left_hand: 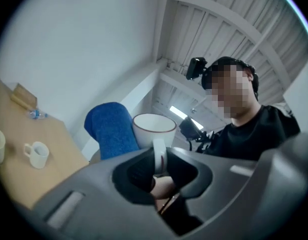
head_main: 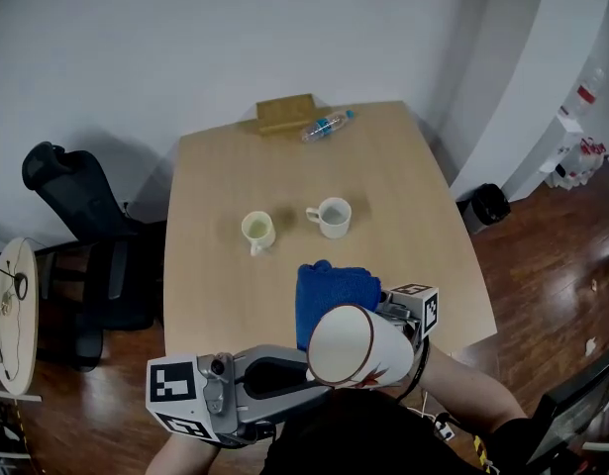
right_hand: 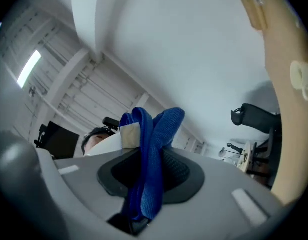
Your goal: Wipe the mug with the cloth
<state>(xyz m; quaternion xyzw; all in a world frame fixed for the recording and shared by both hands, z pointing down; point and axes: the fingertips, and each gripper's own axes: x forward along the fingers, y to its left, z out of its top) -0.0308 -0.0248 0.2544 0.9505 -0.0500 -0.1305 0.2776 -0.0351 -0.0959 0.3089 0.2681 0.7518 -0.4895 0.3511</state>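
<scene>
Wiping (mug [head_main: 355, 347] aloft) | left tongs [left_hand: 160, 159] clench mug handle | right tongs [right_hand: 143, 191] grasp blue cloth [head_main: 334, 295] | next, likely: rub mug wall

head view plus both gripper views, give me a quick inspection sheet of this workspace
surface: light wood table, mostly bare
job's things: rimmed mug held in the air by its handle at the near table edge; blue cloth right beside it
clutter: pale mug and small white mug upright mid-table; plastic bottle lying at the far edge next to a brown box
grippers: left gripper jaws shut on the rimmed mug's handle; right gripper jaws shut on the blue cloth
cables: nothing seen on the table
surroundings: black office chair left of the table, black bin to its right, dark wood floor
</scene>
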